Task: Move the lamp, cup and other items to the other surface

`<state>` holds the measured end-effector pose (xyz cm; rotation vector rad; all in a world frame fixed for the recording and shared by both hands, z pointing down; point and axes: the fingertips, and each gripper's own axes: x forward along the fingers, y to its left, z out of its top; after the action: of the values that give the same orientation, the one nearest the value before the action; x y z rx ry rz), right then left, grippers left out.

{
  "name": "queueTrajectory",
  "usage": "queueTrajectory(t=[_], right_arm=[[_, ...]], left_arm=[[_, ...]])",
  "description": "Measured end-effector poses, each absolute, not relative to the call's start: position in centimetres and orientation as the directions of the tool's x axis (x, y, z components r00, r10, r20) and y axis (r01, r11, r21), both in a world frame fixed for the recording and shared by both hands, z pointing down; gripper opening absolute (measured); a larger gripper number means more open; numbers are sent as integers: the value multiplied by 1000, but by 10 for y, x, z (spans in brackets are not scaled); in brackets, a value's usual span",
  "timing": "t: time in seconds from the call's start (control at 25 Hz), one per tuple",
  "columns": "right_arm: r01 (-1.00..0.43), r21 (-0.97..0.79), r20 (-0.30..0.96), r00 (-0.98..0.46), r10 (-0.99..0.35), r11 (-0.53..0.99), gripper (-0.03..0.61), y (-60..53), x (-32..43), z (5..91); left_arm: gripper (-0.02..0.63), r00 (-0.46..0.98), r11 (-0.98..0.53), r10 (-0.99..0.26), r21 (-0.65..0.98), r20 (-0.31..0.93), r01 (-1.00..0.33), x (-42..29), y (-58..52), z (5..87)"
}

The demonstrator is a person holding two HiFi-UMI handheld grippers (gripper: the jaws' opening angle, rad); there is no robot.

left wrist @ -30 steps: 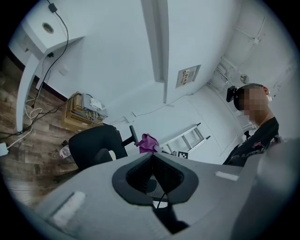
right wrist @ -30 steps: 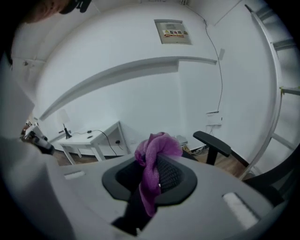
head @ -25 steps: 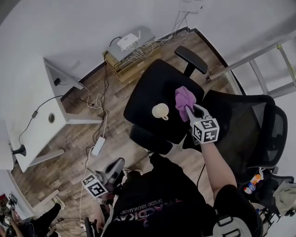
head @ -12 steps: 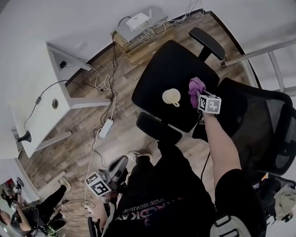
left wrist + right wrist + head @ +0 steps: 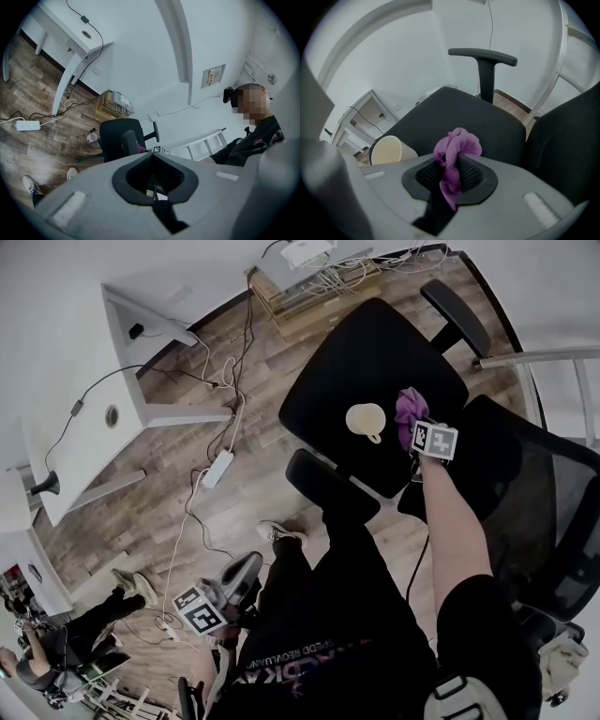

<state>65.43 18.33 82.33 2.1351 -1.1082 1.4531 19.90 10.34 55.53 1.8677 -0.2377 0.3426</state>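
Observation:
A cream cup (image 5: 366, 419) (image 5: 389, 150) sits on the black chair seat (image 5: 375, 362). Just right of it is a purple cloth (image 5: 409, 407) (image 5: 454, 154). My right gripper (image 5: 422, 432) (image 5: 451, 172) is shut on that cloth, holding it low over the seat beside the cup. My left gripper (image 5: 225, 589) (image 5: 152, 166) hangs low by the person's left side, away from the chair; its jaws are pressed together with nothing between them. No lamp is in view.
A white desk (image 5: 84, 442) with cables stands at the left. A power strip (image 5: 217, 469) and cords lie on the wood floor. A second black mesh chair (image 5: 534, 493) is right of the seat. An armrest (image 5: 330, 487) juts out near the person's leg.
The right gripper with the purple cloth has moved down toward the seat, next to the cup. The head view has shifted; the left gripper stays low.

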Motion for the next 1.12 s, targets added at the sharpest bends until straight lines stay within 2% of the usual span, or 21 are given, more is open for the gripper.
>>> queueTrajectory(t=[0.12, 0.4, 0.56, 0.64, 0.68, 0.72, 0.76, 0.92, 1.12], right_arm=[[-746, -159, 902, 157, -402, -647, 79, 184, 649, 832], [-725, -187, 918, 111, -381, -663, 150, 188, 638, 838], [-744, -164, 919, 124, -375, -648, 152, 194, 636, 823], [-756, -143, 914, 146, -378, -638, 132, 197, 635, 811], [-764, -127, 909, 165, -382, -632, 98, 198, 634, 802], [-776, -109, 902, 185, -390, -621, 16, 198, 634, 791], [-792, -92, 893, 202, -401, -603, -2, 196, 632, 780], [-841, -57, 867, 226, -444, -539, 2, 185, 620, 737], [-854, -117, 792, 228, -566, -507, 3, 163, 598, 676]], left_arm=[[3, 933, -304, -8, 888, 360, -345, 194, 104, 557], [3, 939, -296, -19, 895, 344, -333, 192, 101, 555], [3, 945, -317, -43, 893, 324, -320, 185, 94, 546], [3, 949, -321, -65, 894, 310, -314, 176, 92, 544], [3, 951, -320, -80, 895, 300, -310, 172, 91, 542], [3, 953, -319, -97, 898, 288, -304, 167, 90, 540], [3, 955, -319, -114, 900, 274, -296, 163, 89, 538], [3, 960, -333, -165, 903, 228, -271, 145, 82, 524], [3, 960, -351, -229, 906, 161, -236, 118, 75, 509]])
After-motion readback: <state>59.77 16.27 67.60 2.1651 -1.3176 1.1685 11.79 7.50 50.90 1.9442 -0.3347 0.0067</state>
